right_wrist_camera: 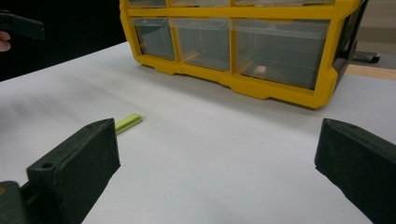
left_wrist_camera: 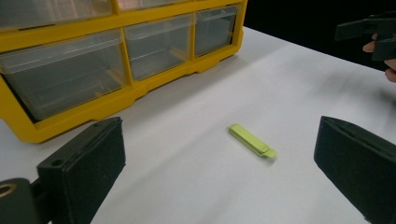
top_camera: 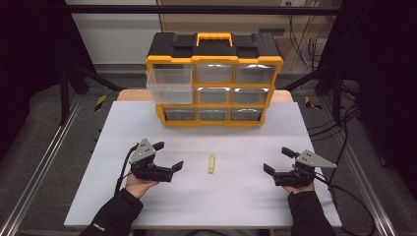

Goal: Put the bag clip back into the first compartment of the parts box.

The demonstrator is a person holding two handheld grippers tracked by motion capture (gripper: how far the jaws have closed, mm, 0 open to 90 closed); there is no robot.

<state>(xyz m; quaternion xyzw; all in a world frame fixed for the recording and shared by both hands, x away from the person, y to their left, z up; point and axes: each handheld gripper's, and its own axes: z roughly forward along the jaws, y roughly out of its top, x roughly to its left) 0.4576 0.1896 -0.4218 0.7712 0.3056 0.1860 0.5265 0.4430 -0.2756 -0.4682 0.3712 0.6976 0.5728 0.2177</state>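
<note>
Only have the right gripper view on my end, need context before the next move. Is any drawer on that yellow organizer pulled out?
Observer: Yes. In the high view the top-left drawer of the organizer is pulled out toward the person; the other drawers sit flush.
Operator: Anything in it?
Observer: It looks empty in the high view, though it is small there.
Operator: Where's the green piece relative to both hands?
Observer: The small green piece lies flat on the white table, between the left hand-held gripper and the right hand-held gripper, nearer the left one.
Operator: Left jaws?
Observer: Open, holding nothing; the green piece lies ahead of them.
</note>
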